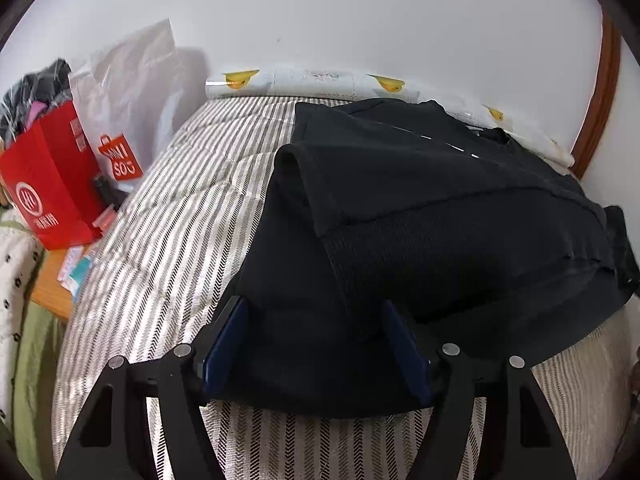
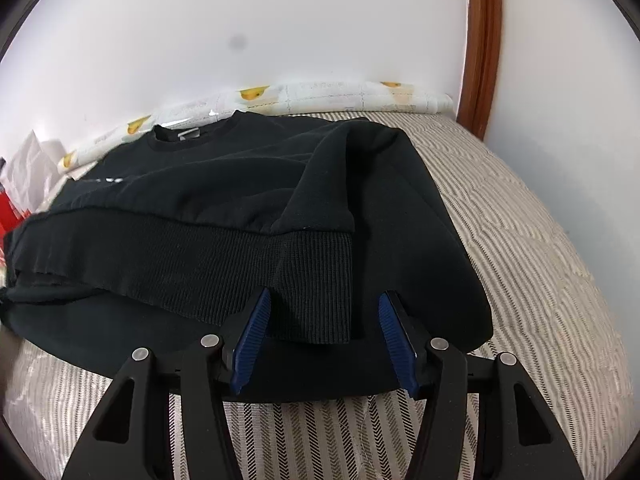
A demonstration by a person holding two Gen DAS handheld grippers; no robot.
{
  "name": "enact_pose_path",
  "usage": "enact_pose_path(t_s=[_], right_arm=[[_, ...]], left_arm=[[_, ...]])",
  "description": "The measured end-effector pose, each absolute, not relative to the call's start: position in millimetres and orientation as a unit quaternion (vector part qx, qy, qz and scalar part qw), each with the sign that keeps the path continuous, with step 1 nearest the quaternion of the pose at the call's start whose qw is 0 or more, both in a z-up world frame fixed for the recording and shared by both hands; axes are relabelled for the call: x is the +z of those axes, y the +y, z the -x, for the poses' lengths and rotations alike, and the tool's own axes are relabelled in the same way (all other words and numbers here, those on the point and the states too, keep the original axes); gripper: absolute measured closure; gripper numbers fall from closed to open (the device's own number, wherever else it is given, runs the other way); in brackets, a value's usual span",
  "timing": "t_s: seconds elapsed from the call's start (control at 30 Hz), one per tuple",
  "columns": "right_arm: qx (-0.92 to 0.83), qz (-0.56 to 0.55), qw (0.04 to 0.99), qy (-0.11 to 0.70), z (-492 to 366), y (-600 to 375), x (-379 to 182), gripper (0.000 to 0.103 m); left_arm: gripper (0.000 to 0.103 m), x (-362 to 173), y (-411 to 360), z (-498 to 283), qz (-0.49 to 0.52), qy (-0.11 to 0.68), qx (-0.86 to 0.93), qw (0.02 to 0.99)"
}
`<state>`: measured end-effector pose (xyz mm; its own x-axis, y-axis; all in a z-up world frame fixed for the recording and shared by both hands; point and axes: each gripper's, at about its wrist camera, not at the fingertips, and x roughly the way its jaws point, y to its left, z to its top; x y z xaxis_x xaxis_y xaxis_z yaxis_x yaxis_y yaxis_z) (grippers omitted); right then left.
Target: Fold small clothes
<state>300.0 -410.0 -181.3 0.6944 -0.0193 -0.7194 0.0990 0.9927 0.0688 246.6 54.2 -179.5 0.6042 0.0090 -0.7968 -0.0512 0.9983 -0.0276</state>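
Lying on the striped bedcover [image 1: 168, 240], the black sweatshirt [image 1: 420, 208] sits w/ collar toward the wall and both sleeves already laid in over the body; ribbed hem faces the grippers. Left gripper [image 1: 316, 344] straddles the near left hem corner, blue pads apart and not pinching, cloth lying between them. Right gripper [image 2: 324, 340] stands the same way at the near right corner, jaws spread either side of the ribbed cuff [image 2: 316, 288], no squeeze visible.

Risks from here, as judged:
- Neither tool has a grip yet. If they lift before closing, the hem stays flat and nothing folds.
- Closing shallow could catch only the top layer, e.g. the cuff on the right, so the sleeve peels off and the earlier fold comes undone.
- Closing too deep may pinch bedcover along w/ fabric and drag it up.
- Uneven grip btwn the two sides would skew the bottom-to-collar fold, leaving the hem crooked.
- Thick knit is bulky; the tucked left sleeve [image 1: 304, 176] looks puffed and could slide out once the hem is carried over.
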Motion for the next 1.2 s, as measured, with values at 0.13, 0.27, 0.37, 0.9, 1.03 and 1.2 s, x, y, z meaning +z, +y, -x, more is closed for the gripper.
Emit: enact_pose_path(t_s=[0.13,0.27,0.37,0.9,1.03,1.2], right_arm=[[-0.035,-0.029,0.92,0.39,-299.4,-405.6,-180.2,0.048],[-0.03,-0.039,0.92,0.389,-298.2,-409.2,-180.5,0.047],[-0.033,-0.037,0.92,0.388,-297.7,-408.5,-180.4,0.047],[-0.013,-0.062,0.923,0.379,-276.8,-414.4,-166.4,0.045],[-0.009,-0.067,0.925,0.374,-250.4,-416.3,-156.9,0.043],[-0.017,-0.105,0.917,0.385,-228.8,-435.5,-162.2,0.043]], left_arm=[[0.033,-180.0,55.0,-247.1,0.027,0.447,0.014,0.894],[0.033,-179.8,54.5,-247.2,0.027,0.446,0.014,0.895],[0.033,-179.8,54.9,-247.4,0.027,0.446,0.014,0.895],[0.03,-167.4,60.2,-225.7,0.055,0.432,-0.003,0.9],[0.029,-159.0,63.6,-201.9,0.064,0.433,-0.009,0.899],[0.029,-171.8,77.6,-179.3,0.135,0.459,-0.022,0.878]])
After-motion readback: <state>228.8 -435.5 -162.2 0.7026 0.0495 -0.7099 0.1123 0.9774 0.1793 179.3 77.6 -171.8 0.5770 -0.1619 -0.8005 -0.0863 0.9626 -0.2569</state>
